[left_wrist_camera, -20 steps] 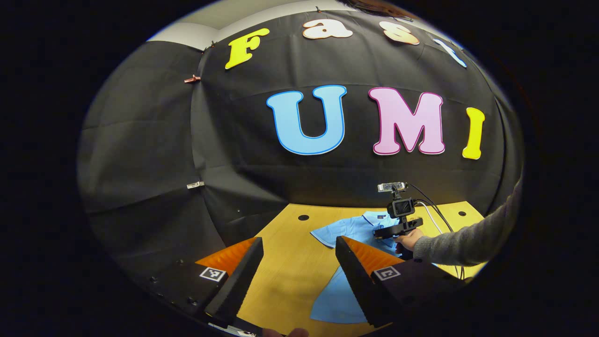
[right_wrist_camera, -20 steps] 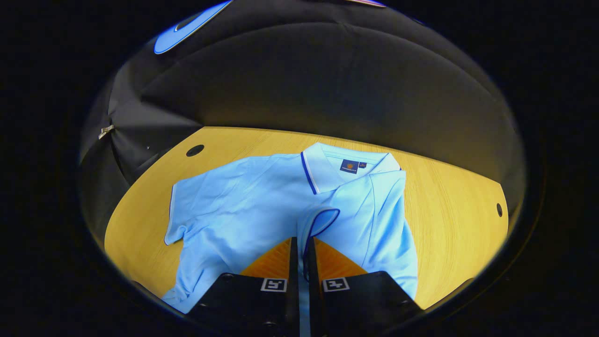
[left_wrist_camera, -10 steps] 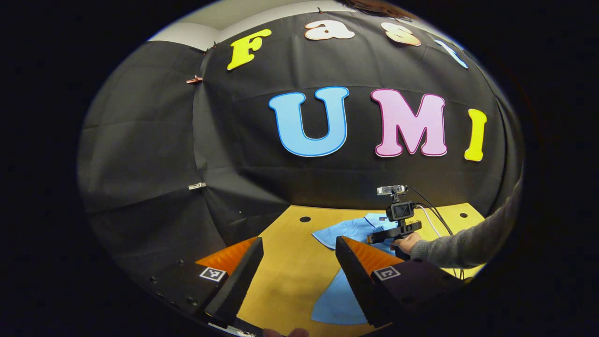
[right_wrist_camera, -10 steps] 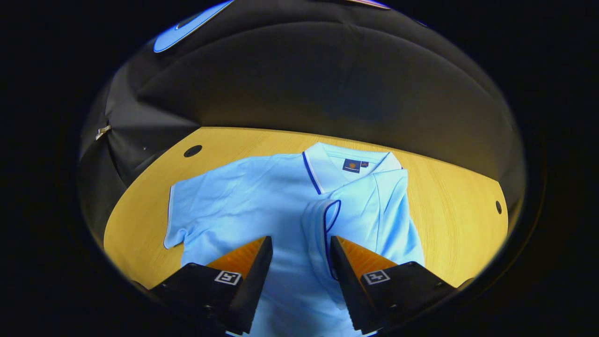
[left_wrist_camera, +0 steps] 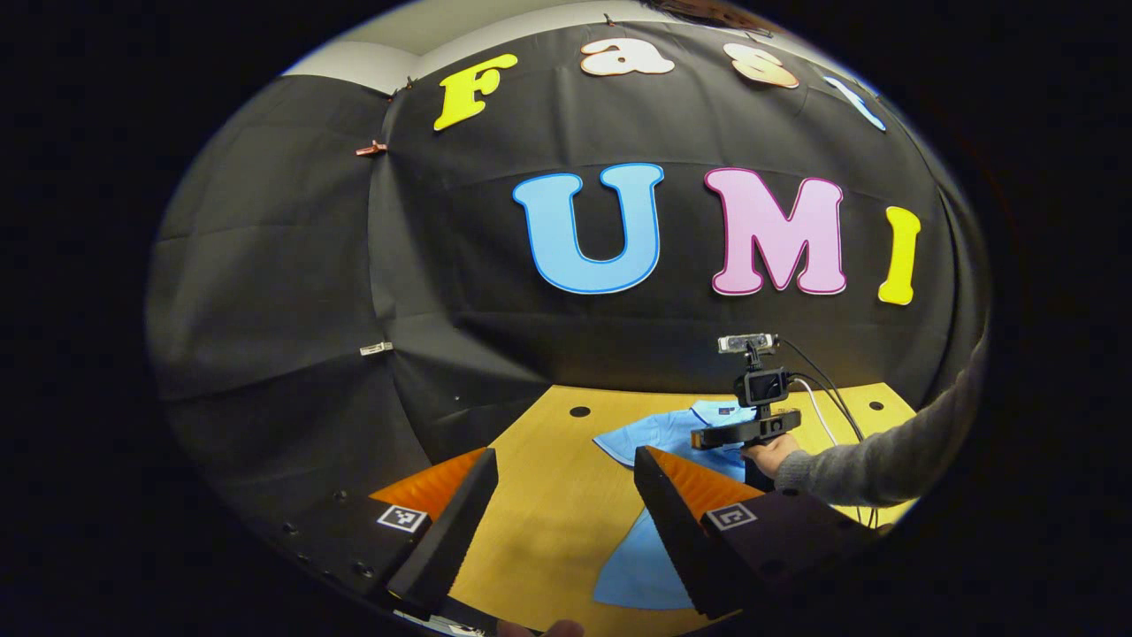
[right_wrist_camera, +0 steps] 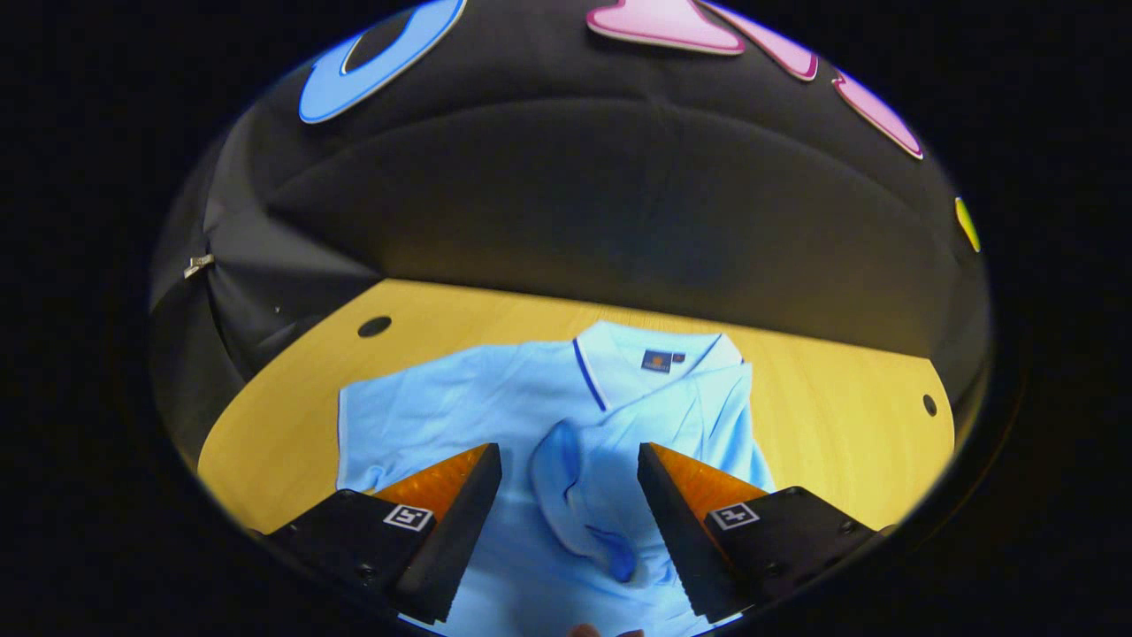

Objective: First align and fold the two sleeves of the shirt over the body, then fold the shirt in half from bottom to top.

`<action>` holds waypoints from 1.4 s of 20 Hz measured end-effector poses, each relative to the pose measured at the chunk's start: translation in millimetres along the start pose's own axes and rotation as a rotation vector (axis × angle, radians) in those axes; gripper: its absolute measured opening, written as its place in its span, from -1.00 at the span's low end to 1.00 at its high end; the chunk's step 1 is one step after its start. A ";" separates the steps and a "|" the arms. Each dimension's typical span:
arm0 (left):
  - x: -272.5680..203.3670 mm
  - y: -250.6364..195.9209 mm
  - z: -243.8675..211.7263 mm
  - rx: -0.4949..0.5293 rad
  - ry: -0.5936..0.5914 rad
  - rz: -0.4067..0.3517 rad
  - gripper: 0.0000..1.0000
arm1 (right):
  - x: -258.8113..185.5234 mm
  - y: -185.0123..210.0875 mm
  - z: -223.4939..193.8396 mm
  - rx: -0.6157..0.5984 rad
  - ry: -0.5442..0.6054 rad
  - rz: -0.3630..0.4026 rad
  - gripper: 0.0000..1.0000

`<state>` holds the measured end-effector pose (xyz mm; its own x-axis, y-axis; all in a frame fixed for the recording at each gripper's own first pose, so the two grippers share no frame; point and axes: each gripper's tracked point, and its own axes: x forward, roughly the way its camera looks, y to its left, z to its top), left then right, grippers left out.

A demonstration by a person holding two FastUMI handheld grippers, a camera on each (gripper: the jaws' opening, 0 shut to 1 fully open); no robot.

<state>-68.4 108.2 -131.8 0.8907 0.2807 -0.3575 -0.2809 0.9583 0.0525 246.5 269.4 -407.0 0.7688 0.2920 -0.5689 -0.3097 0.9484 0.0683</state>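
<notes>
A light blue polo shirt [right_wrist_camera: 495, 425] lies flat on the yellow wooden table [right_wrist_camera: 840, 416], collar toward the far wall. One sleeve [right_wrist_camera: 584, 495] is folded over the body and lies loose between the fingers of my right gripper [right_wrist_camera: 566, 464], which is open above it. The other sleeve [right_wrist_camera: 358, 433] still spreads out flat at the left. In the left gripper view my left gripper [left_wrist_camera: 566, 469] is open and holds nothing, off the near left of the shirt [left_wrist_camera: 654, 433]. Farther off there, a hand holds the right gripper [left_wrist_camera: 752, 425] above the shirt.
The table [left_wrist_camera: 548, 495] has small round holes [right_wrist_camera: 374, 326] near its corners. The black cloth wall stands close behind the table's far edge. A grey sleeve [left_wrist_camera: 884, 460] reaches in from the right, with cables trailing over the table behind it.
My right gripper opened and let go of the sleeve, which dropped onto the shirt's body. It then lifted and drew back. The left gripper barely moved.
</notes>
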 end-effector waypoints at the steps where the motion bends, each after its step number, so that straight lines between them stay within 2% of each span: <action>1: 2.5 -1.8 0.2 -0.001 -0.001 -0.009 0.97 | -11.8 0.3 15.3 -0.003 -0.051 0.003 0.94; 5: 18.7 -10.4 2.3 -0.004 -0.018 -0.047 0.97 | -75.7 0.4 66.4 -0.015 -0.219 0.023 0.94; 9: 39.3 -28.4 6.6 0.009 -0.037 -0.104 0.97 | -142.9 3.6 95.4 -0.019 -0.317 0.051 0.94; 13: 69.6 -55.4 -0.2 0.022 -0.018 -0.183 0.96 | -216.5 -15.9 121.3 0.017 -0.409 0.041 0.92; 17: 123.6 -84.8 -21.4 0.043 0.046 -0.240 0.96 | -274.0 -48.9 132.1 0.026 -0.471 0.005 0.92; 20: 178.6 -109.2 -43.8 0.051 0.109 -0.269 0.97 | -294.6 -72.7 119.0 0.034 -0.463 -0.038 0.93; 23: 242.1 -120.3 -70.8 0.042 0.186 -0.238 0.97 | -301.1 -93.2 97.9 0.043 -0.437 -0.083 0.92; 28: 324.6 -122.2 -140.9 -0.054 0.408 -0.145 0.98 | -304.4 -120.3 64.6 0.059 -0.389 -0.135 0.93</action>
<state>204.7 74.6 -385.7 0.7112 0.0885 -0.6974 -0.1911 0.9790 -0.0706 85.9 74.5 -189.1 0.9579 0.1791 -0.2246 -0.1679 0.9834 0.0681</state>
